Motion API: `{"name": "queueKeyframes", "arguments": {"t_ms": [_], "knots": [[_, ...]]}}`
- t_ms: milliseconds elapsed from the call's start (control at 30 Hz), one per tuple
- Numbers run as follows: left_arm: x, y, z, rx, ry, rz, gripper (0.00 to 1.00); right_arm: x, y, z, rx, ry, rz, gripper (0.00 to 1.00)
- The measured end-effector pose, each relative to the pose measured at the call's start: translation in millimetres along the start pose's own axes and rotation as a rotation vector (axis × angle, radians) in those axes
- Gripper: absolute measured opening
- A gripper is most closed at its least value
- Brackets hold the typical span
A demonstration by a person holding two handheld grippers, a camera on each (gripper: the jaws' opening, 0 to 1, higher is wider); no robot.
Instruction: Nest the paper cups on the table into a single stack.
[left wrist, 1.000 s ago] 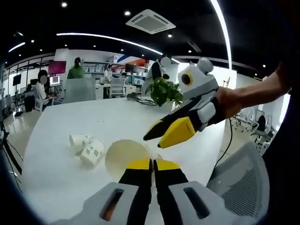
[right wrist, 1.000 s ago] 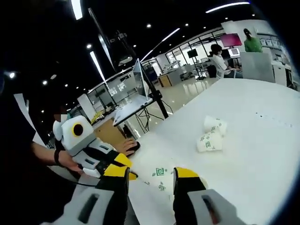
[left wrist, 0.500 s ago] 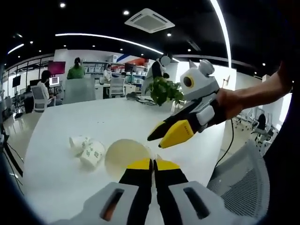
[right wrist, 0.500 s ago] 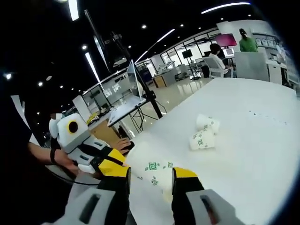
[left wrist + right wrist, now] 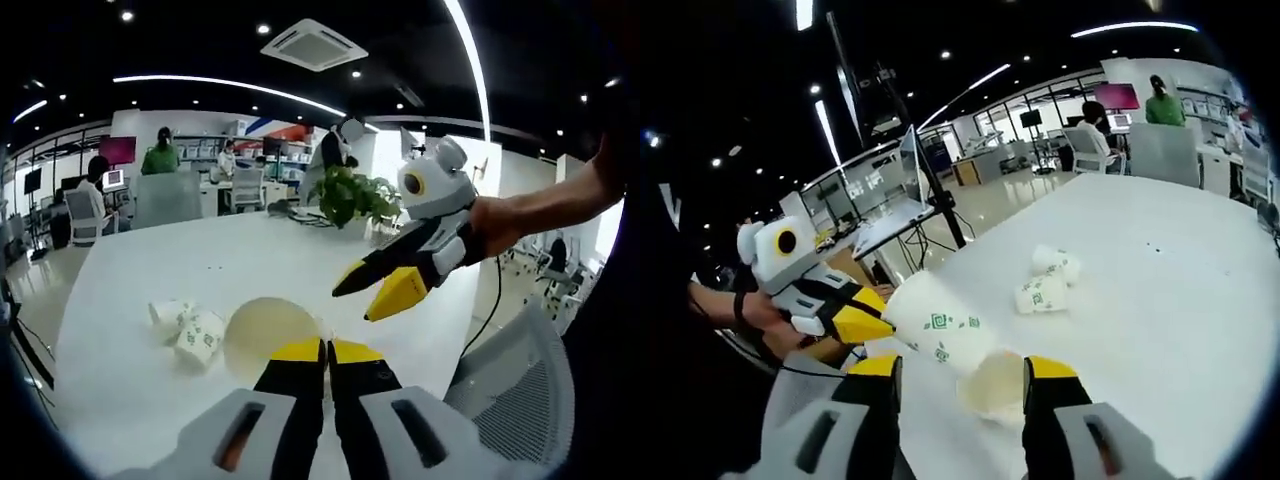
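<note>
Right gripper view shows the left gripper point(image 5: 875, 322) with fingers clamped on the rim of a paper cup point(image 5: 940, 333), held on its side above the worktop point(image 5: 1160, 300); the right gripper point(image 5: 962, 375) has its fingers apart, empty. Two more cups point(image 5: 1045, 283) lie toppled nearby. Good practice would be keeping the held cup's empty mouth point(image 5: 268, 335) steady while another cup is slid in.

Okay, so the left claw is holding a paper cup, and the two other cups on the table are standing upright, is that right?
Not quite. The two other cups lie on their sides on the table, not upright, as the right gripper view shows. The left claw is indeed holding a paper cup.
</note>
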State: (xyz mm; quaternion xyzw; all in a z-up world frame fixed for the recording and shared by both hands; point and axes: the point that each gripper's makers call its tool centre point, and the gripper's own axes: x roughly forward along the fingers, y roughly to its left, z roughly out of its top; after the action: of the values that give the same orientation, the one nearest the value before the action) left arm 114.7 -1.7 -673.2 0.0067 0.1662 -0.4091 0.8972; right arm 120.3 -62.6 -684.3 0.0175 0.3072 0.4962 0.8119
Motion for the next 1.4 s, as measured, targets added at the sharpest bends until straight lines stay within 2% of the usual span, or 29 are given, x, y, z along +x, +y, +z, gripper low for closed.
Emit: {"name": "queueKeyframes", "arguments": {"t_ms": [167,333,567,967,1400], "knots": [[4.3,-2.9,0.6,0.02,0.013,-0.016,0.0,-13.8,-8.7,-9.0,-0.026,0.008,-0.051,0.59],[8.8,-6.1,2.2,0.029,0.021,-0.025,0.0,-21.8,-11.3,-16.2,-0.031,0.014,-0.07,0.62],[12.2,-9.7,3.9,0.043,0.033,-0.039,0.0,-28.6,-13.4,-23.8,-0.011,0.014,-0.09,0.62],[15.4,-9.1,-5.4,0.049,0.069,-0.034,0.0,-30.9,-9.7,-39.1,0.027,0.023,-0.097,0.6],[25.3,-14.8,-8.1,0.062,0.098,-0.047,0.0,-38.0,-13.6,-48.9,0.061,0.019,-0.112,0.58]]}}
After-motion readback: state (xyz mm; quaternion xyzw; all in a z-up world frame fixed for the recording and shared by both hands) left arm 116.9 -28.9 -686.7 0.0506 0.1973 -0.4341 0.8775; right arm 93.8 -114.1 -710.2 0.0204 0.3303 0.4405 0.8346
